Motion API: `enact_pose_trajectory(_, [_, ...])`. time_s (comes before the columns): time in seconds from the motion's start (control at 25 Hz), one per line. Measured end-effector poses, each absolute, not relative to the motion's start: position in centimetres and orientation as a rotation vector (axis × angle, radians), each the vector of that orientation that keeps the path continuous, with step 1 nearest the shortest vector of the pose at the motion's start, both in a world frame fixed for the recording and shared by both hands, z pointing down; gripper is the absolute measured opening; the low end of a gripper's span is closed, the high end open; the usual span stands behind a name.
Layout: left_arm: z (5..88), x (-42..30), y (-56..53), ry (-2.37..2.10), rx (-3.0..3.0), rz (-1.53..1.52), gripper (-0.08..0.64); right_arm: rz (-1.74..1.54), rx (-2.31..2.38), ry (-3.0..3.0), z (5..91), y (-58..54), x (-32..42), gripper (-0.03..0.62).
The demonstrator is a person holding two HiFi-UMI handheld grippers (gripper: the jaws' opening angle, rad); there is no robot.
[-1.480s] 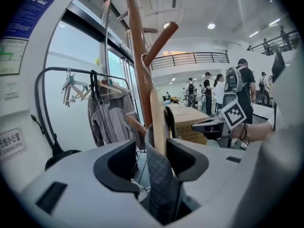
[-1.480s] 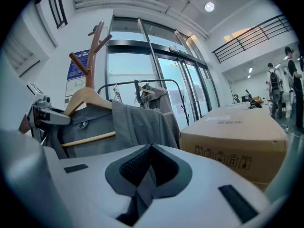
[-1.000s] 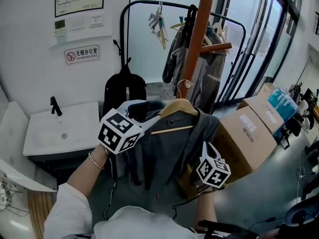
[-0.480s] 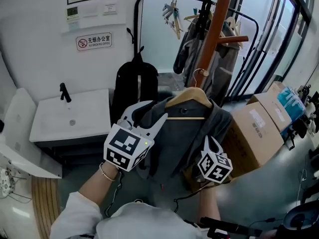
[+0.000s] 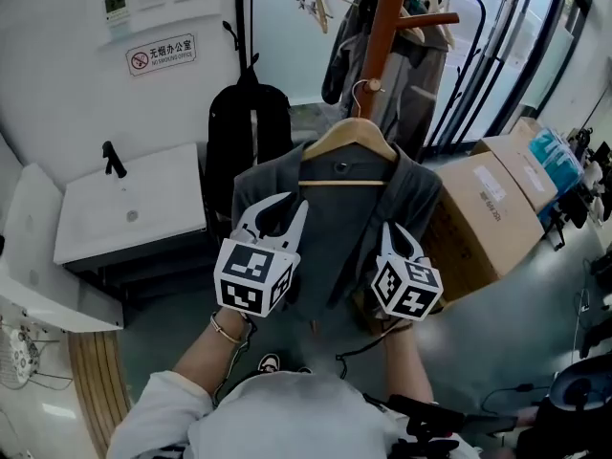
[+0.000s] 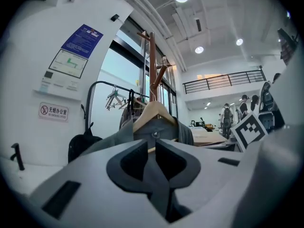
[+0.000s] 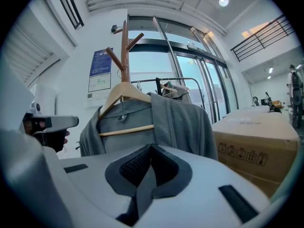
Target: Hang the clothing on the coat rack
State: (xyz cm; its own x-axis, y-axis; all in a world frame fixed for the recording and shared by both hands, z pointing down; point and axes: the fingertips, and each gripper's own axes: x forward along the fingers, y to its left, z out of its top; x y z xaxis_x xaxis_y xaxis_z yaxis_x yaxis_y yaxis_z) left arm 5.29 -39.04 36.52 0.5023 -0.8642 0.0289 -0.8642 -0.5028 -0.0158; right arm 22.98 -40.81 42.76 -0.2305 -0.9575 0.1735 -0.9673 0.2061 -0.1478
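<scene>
Beside the glass doors stands the tall orange-brown wooden coat rack (image 5: 384, 27); against its pole hangs the grey textured cloth garment (image 5: 335, 228) on a pale wooden hanger (image 5: 350, 130), the hook close by the pole, though what it catches on I cannot make out; the left gripper (image 5: 284, 213), whose jaws have just been closing, pinches the fabric's left front, and the right gripper (image 5: 402, 240) is clamped on the right front. To settle it well, I judge both should draw downward evenly and gently; a lopsided or upward pull could tip the hanger or lift its hook free.
</scene>
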Motion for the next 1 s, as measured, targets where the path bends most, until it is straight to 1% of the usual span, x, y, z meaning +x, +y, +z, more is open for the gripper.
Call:
enact_pose_trajectory(0.08, [37.6,5.8,-39.0,-1.545,2.694,0.032,0.035,0.352,1.923,-2.397,43.0,-40.5,23.6,0.023])
enact_pose_trajectory(0.2, [38.7,7.0,-38.7,-1.514,2.68,0.003,0.009,0.365,1.925,-2.392,43.4,-40.0,24.4,0.023])
enact_pose_trajectory(0.32, [40.1,7.6,-38.4,-1.505,2.644,-0.019,0.008,0.391,1.917,-2.391,44.0,-39.8,24.9,0.023])
enact_pose_trajectory(0.52, [42.9,7.2,-38.2,-1.539,2.534,0.037,0.008,0.417,1.907,-2.381,45.1,-39.3,25.7,0.023])
enact_pose_trajectory(0.8, [42.8,6.4,-38.7,-1.549,2.551,0.051,0.008,0.439,1.938,-2.381,45.5,-39.4,24.7,0.023])
enact_pose_trajectory(1.0, [42.8,4.5,-39.2,-1.519,2.582,0.074,0.008,0.453,1.996,-2.349,45.2,-39.6,23.1,0.023])
